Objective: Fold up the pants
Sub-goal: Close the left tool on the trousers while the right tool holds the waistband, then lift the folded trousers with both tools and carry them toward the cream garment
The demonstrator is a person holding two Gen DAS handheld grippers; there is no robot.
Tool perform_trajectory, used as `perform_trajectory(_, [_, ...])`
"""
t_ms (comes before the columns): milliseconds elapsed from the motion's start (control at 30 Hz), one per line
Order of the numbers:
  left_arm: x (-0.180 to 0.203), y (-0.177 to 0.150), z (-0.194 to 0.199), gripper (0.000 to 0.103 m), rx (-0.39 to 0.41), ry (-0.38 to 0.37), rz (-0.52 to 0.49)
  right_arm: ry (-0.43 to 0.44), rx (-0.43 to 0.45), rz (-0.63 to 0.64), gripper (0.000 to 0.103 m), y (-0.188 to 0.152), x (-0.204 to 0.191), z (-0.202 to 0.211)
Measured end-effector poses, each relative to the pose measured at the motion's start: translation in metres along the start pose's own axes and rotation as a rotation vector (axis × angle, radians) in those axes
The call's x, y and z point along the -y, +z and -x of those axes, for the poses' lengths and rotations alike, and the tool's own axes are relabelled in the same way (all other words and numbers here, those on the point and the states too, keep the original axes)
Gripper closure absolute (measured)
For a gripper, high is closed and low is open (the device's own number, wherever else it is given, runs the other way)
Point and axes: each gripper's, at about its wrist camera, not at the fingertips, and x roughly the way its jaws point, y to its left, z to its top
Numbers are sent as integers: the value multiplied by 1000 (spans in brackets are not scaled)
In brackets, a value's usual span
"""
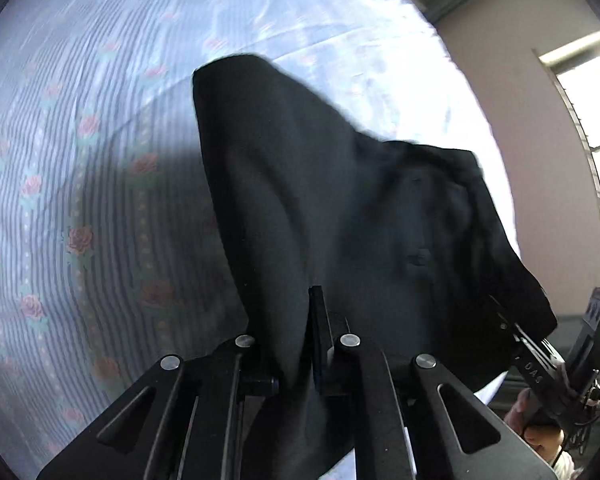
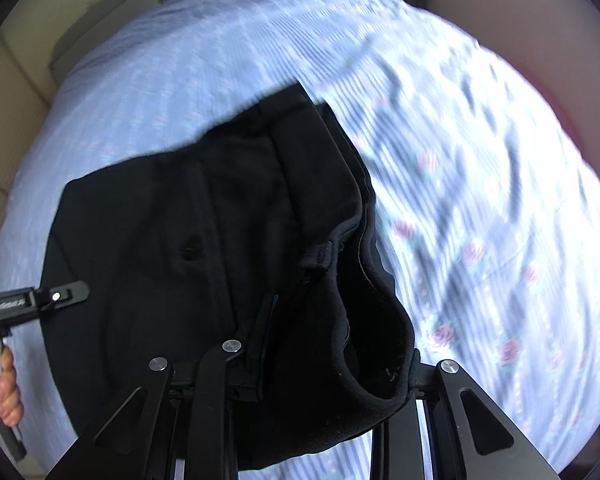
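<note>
The black pants [image 1: 340, 216] hang bunched over the bed, lifted clear at the near end, with the far end at about 12 o'clock in the left wrist view trailing toward the sheet. The left claw [image 1: 300, 344] is clamped on a pinch of cloth, its jaws nearly together. The right claw [image 2: 300, 364] grips the thick waistband edge at about 6 o'clock in its own view.

The likely trouble is slip. The left pinch looks thin, so the weight of the hanging fabric could pull it free. The right hold is on a rolled, bulky hem that may squirm out. If the two claws rise unevenly, the legs could twist and fold crooked.

The bed carries a pale blue striped sheet [image 2: 480, 200] with pink roses, rumpled toward 2 o'clock in the right view. Plain walls and a bright window [image 1: 588, 92] lie beyond.
</note>
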Motion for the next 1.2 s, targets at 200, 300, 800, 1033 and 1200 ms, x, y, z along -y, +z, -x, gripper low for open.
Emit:
perform_trajectory(200, [14, -34, 68, 94, 14, 17, -92, 71, 70, 93, 80, -4, -26, 70])
perform_trajectory(300, [13, -63, 104, 94, 13, 19, -94, 115, 84, 138, 80, -18, -34, 106])
perform_trajectory(800, [-93, -203, 255, 94, 178, 23, 111, 292, 112, 365, 80, -85, -164, 202])
perform_trajectory(1033, [-200, -243, 329, 94, 197, -10, 113, 297, 140, 371, 80, -138, -272, 227])
perform_trajectory(1200, [-273, -267, 382, 94, 190, 39, 98, 329, 110, 361, 80, -170, -358, 234])
